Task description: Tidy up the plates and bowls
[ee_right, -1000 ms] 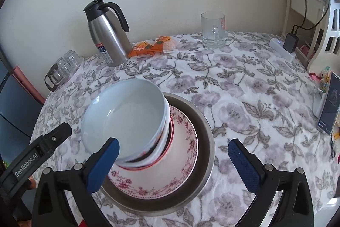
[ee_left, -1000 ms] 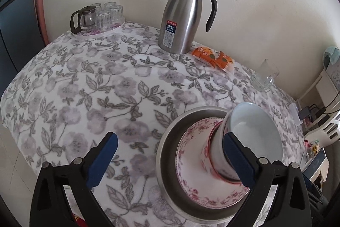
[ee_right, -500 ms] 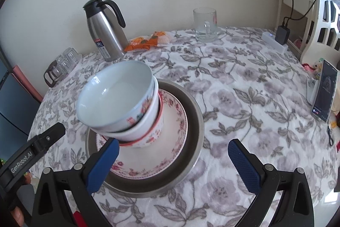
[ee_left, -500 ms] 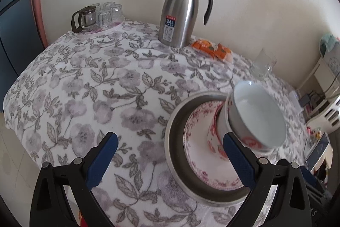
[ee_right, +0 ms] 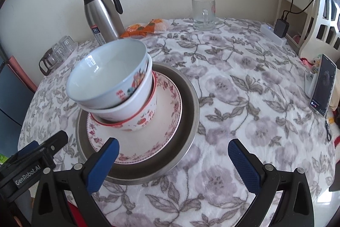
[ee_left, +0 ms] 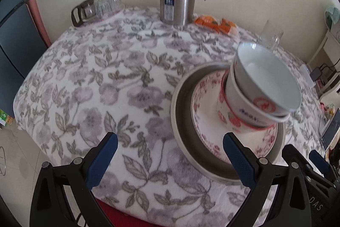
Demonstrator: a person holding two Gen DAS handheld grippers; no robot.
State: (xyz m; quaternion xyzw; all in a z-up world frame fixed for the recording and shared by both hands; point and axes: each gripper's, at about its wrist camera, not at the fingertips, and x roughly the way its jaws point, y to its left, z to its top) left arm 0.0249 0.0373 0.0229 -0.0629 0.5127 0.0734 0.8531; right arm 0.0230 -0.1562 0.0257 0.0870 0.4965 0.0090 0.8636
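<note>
Both grippers, left [ee_left: 169, 157] and right [ee_right: 174, 160], hovered spread and empty at six o'clock; stacked bowls [ee_right: 112, 86] leaned at ten, thermos [ee_right: 102, 16] beyond.

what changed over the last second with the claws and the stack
Both claws, left and right, pulled back from the bowls, open and holding nothing; the stack now looks farther off in both views. The bowls stayed nested on the plate in the metal pan; thermos and mug unmoved.
</note>
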